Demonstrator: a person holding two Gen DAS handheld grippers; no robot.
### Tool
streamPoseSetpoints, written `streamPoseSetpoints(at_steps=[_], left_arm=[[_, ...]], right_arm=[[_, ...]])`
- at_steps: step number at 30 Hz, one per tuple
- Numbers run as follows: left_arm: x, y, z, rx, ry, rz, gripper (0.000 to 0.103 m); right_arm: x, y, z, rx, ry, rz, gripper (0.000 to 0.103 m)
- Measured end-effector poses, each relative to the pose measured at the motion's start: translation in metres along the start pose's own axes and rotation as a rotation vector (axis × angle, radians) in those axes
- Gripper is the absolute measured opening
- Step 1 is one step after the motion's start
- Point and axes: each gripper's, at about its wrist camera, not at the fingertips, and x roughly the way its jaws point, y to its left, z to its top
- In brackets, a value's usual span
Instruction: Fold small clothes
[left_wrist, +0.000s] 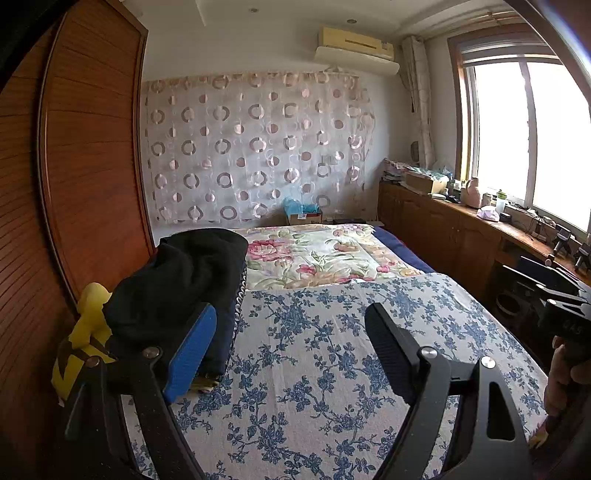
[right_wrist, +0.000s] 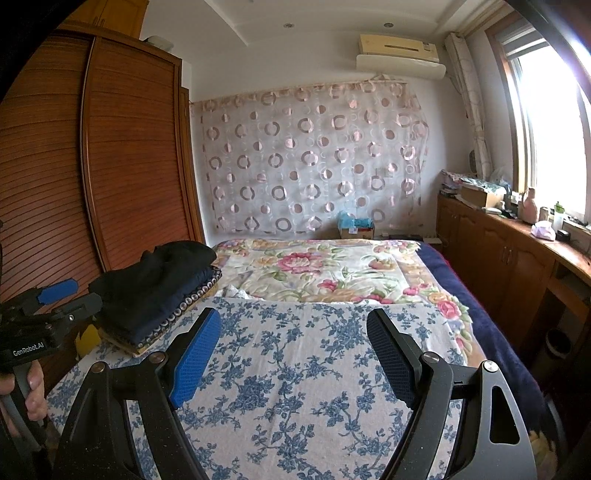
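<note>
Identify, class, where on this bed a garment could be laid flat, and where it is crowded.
Free: the blue-flowered sheet between the stack of dark folded clothes and the navy blanket edge, and the rose-patterned quilt behind it. Crowded: the bed's left edge by the wardrobe, where the stack sits.

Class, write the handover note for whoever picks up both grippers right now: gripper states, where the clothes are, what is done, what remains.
Left gripper: open, empty, beside the clothes stack.
Right gripper: open, empty, over the blue floral sheet.
Clothes: a folded stack at the bed's left edge, black garment on top, navy ones under it.
Done: the stack looks folded.
Left: no unfolded garment is visible on the sheet; look outside these views for the next one.
</note>
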Motion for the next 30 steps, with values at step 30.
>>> streamPoseSetpoints(at_steps=[30], left_arm=[[0.002, 0.001, -0.003, -0.001, -0.001, -0.001, 0.083]], right_arm=[[-0.001, -0.016, 0.001, 0.002, 0.003, -0.001, 0.083]])
